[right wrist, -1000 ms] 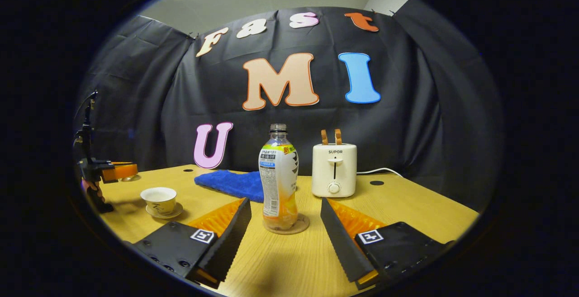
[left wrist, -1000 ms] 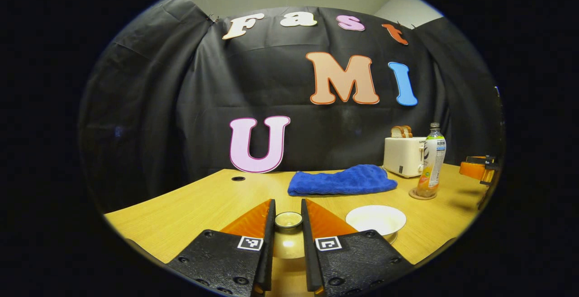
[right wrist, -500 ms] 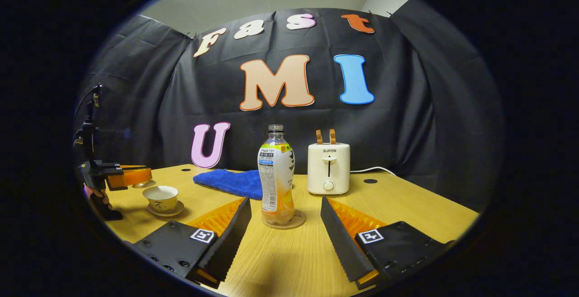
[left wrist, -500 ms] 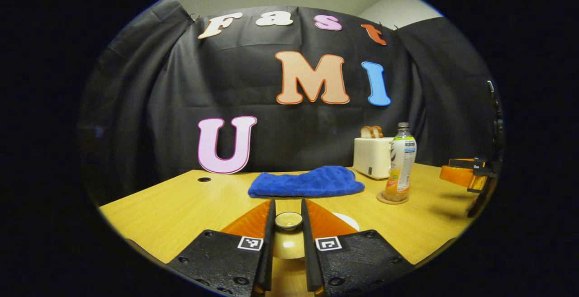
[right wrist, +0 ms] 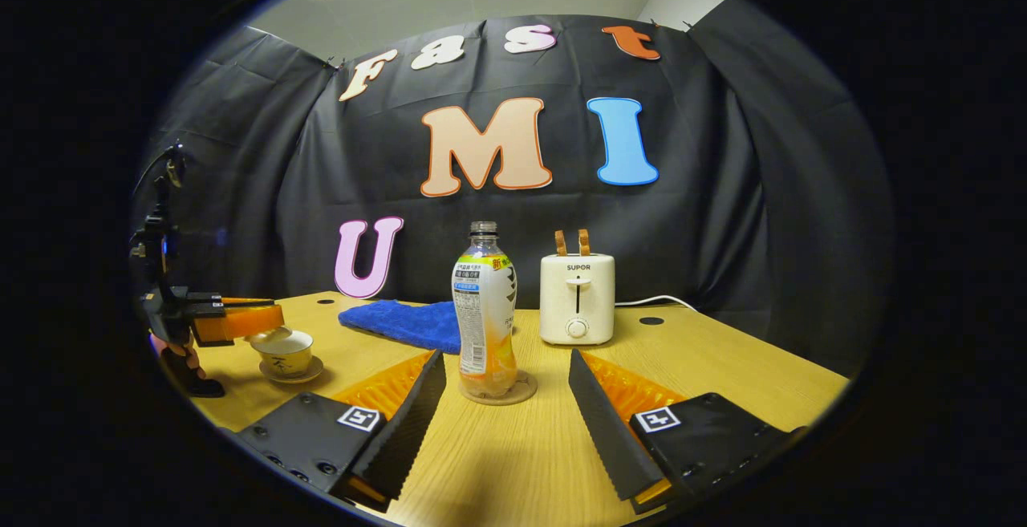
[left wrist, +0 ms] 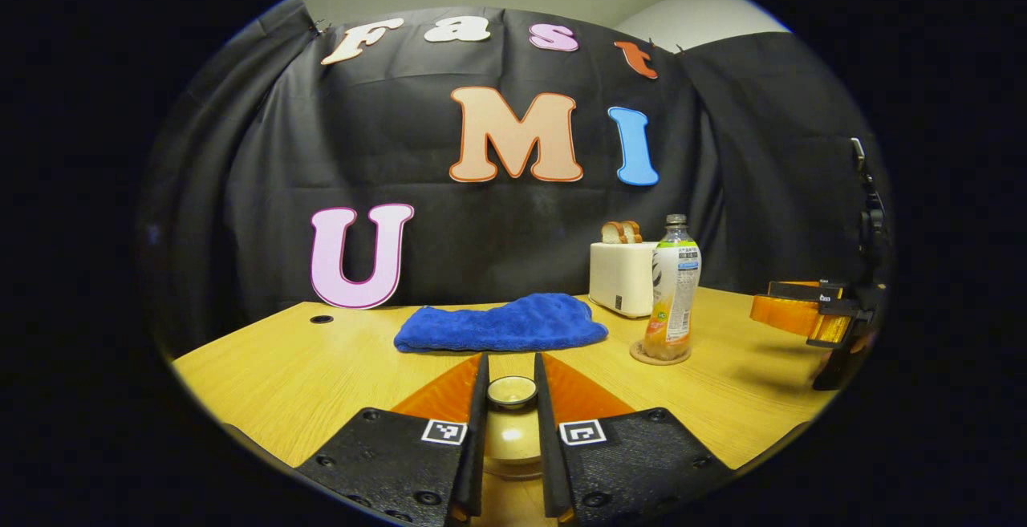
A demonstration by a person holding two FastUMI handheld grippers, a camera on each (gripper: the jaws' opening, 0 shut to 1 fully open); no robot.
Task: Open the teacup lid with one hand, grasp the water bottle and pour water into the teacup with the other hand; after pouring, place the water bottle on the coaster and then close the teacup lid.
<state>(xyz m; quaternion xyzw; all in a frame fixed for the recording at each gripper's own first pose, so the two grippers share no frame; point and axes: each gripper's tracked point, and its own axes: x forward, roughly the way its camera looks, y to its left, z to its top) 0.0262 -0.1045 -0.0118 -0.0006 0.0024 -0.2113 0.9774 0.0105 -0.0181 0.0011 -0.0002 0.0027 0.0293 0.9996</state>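
My left gripper [left wrist: 512, 387] is shut on the small round knob of the teacup lid [left wrist: 512, 431]. In the right gripper view that gripper [right wrist: 241, 320] holds the lid [right wrist: 267, 336] just over the pale teacup [right wrist: 285, 354], which stands on its saucer [right wrist: 287, 373]; whether lid and rim touch is unclear. The water bottle [right wrist: 484, 310] stands upright and uncapped on the round coaster [right wrist: 513, 392], also seen as bottle [left wrist: 672, 290] on coaster [left wrist: 659, 354]. My right gripper [right wrist: 505, 360] is open, its fingers either side of the bottle's base and short of it.
A blue cloth [left wrist: 501, 325] lies behind the cup area, with a white toaster [right wrist: 576, 298] holding bread slices beyond the bottle. A cable hole [right wrist: 651, 321] sits to its right. The wooden table [right wrist: 521, 463] ends at the black booth wall.
My left gripper has carried the lid to the right until it is over the teacup, which now lies hidden under it in the left gripper view. The right gripper has drawn back slightly from the bottle.
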